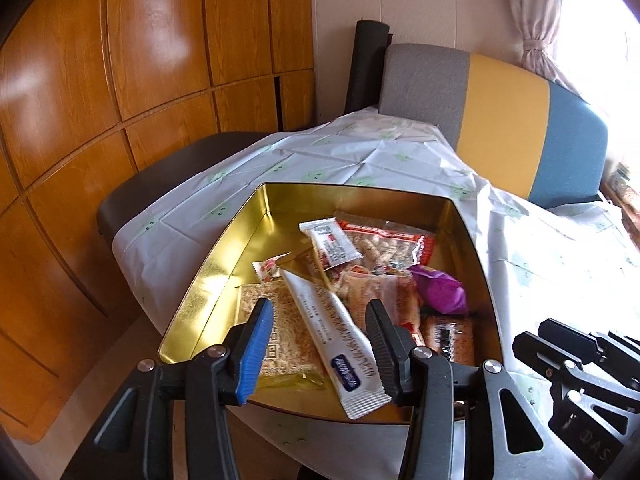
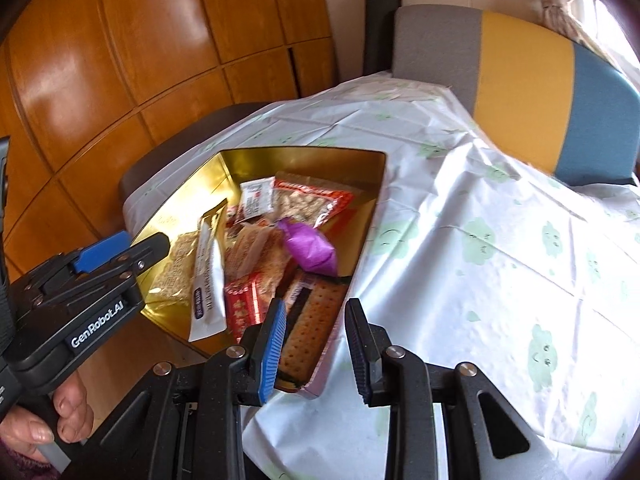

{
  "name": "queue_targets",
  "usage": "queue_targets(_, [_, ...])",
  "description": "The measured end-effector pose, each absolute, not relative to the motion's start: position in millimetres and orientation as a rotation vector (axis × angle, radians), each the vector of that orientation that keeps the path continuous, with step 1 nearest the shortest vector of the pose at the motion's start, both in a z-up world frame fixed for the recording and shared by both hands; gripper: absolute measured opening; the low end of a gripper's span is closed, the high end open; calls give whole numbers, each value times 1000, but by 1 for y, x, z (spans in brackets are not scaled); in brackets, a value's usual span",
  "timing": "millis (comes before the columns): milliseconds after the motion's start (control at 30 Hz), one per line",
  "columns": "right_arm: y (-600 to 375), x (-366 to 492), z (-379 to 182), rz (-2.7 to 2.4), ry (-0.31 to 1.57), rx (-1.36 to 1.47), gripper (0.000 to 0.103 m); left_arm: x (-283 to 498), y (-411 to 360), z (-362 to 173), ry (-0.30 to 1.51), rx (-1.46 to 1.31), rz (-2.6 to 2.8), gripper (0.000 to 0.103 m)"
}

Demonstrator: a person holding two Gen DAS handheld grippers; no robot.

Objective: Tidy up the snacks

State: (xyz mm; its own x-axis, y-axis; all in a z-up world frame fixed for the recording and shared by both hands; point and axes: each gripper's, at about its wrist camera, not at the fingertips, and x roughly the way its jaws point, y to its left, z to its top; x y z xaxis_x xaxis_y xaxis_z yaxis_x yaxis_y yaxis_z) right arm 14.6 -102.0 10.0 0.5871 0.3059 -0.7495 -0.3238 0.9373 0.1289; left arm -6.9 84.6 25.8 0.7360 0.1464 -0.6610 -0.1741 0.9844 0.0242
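One clothed table (image 2: 480, 240), wooden cabinets (image 2: 120, 60).

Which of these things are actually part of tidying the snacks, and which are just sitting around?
Part of the job:
- gold tin
- white snack stick
- purple packet
- cracker pack
- peanut bag
- left gripper, fingers open
- right gripper, fingers open

Just lying about:
- cloud-print tablecloth
- striped chair back
- wooden wardrobe
- curtain
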Motion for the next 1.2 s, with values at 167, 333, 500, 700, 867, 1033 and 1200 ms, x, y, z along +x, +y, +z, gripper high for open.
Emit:
queue_targets(167, [-113,9,13,302,847,-3,32,-13,74,28,707,-35,155,55])
queue_targets(333, [-119,4,10,248,841,19,32,-20,68,29,702,-27,146,60])
queue_targets(500, [-121,1,6,226,844,28,32,-23,70,32,691,-30,150,64])
queue_targets(700, [-117,-2,8,232,836,18,32,-25,72,33,680,-30,159,66])
queue_targets(867, [-114,-3,8,236,835,14,32,-24,74,32,685,-29,163,66])
queue_targets(1033, [-113,-3,9,237,829,11,32,-24,76,32,682,-29,166,66])
queue_targets(1200, [-110,-4,9,241,825,3,32,-24,79,33,678,-33,171,66])
